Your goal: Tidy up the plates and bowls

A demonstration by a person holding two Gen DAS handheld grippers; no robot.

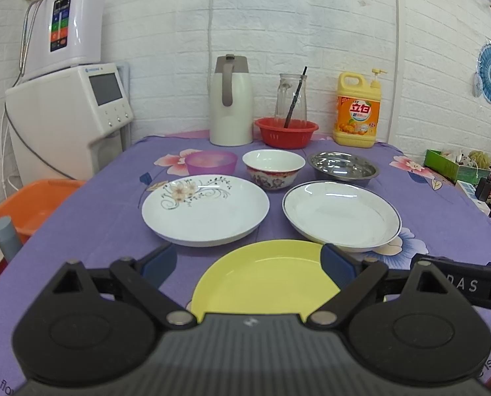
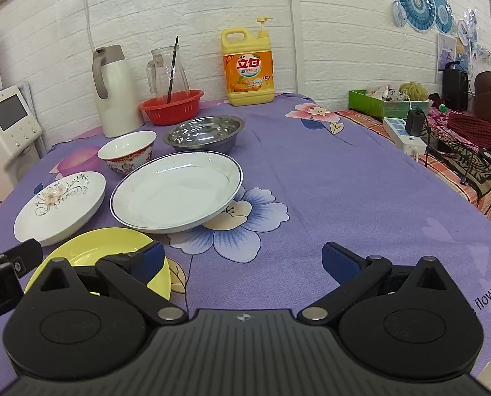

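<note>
- Lying flat, rims up, on the purple flowered tablecloth (image 2: 327, 178): three plates in front, three bowls in a row behind them. All are round, so none has a long axis or points anywhere; every opening faces up.
- Yellow plate (image 1: 265, 280) is nearest, plain with a shallow rim; it sits under the left gripper (image 1: 248, 260), between its two blue pads.
- Left gripper's pads spread wide, holding nothing; whether either pad touches the plate's rim, cannot tell.
- White plate with flower print (image 1: 205, 209) lies behind and left of the yellow one; tan flower and black scrolls sit on its far left side.
- White plate with dark rim line (image 1: 341, 214) is beside it on the right, apart from it, plain inside.
- Purple bowl (image 1: 211, 161) is far left in the back row, translucent.
- White bowl with red pattern (image 1: 273, 168) stands in the middle, just behind the gap between the two white plates.
- Steel bowl (image 1: 342, 168) is on the right, shiny, just behind the dark-rimmed plate.
- Right gripper (image 2: 243, 259) hovers over bare cloth right of the yellow plate, pads spread wide, nothing between them; its left pad overlaps the yellow plate's edge in the right wrist view.
- By the wall: white jug (image 1: 231, 100), red basket (image 1: 285, 132), glass pitcher (image 1: 291, 95), yellow soap bottle (image 1: 357, 110).
</note>
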